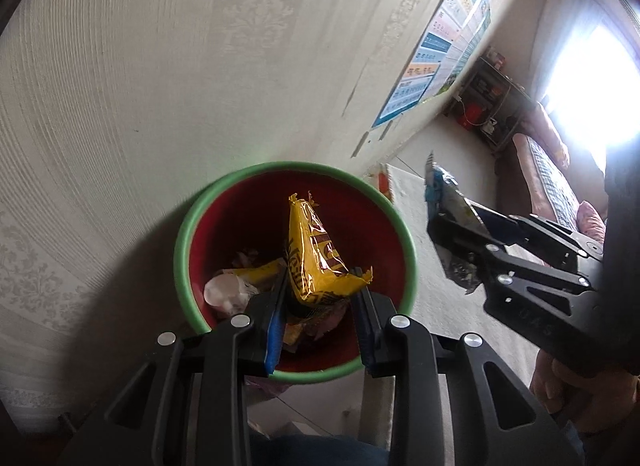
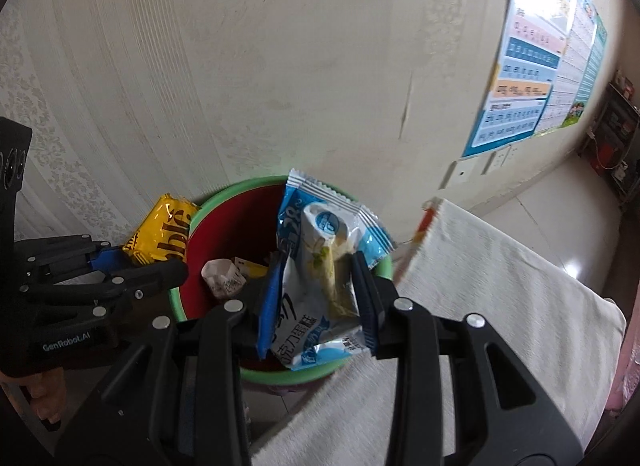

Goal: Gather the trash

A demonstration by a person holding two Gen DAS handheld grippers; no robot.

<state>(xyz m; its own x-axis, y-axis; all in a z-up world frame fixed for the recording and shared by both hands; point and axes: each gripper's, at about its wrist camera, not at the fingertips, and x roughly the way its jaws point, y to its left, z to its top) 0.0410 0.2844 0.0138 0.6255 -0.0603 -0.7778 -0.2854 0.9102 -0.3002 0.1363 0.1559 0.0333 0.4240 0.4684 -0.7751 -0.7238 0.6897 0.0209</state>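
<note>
My left gripper [image 1: 320, 298] has its fingers pinched narrow on a yellow snack wrapper [image 1: 316, 258], which stands up between the blue pads [image 1: 276, 330] and leans slightly left. Straight ahead of those fingers, and below them, sits the trash bin [image 1: 192, 234], red inside with a green rim, close against the patterned wall [image 1: 120, 65]. In its bottom I see crumpled paper [image 1: 226, 292] and another yellow wrapper scrap.

My right gripper [image 2: 316, 302] has its fingers closed on a blue-and-white snack wrapper [image 2: 320, 262], gripped across its middle, its top edge poking up past the fingertips. The bin's rim [image 2: 180, 306] lies just beyond and beneath it. To the left of these fingers, the left gripper [image 2: 120, 266] holds its yellow wrapper [image 2: 164, 234] at the bin's left edge. To the right lies a white cloth [image 2: 500, 286]. A poster [image 2: 532, 65] hangs on the wall farther right.
</note>
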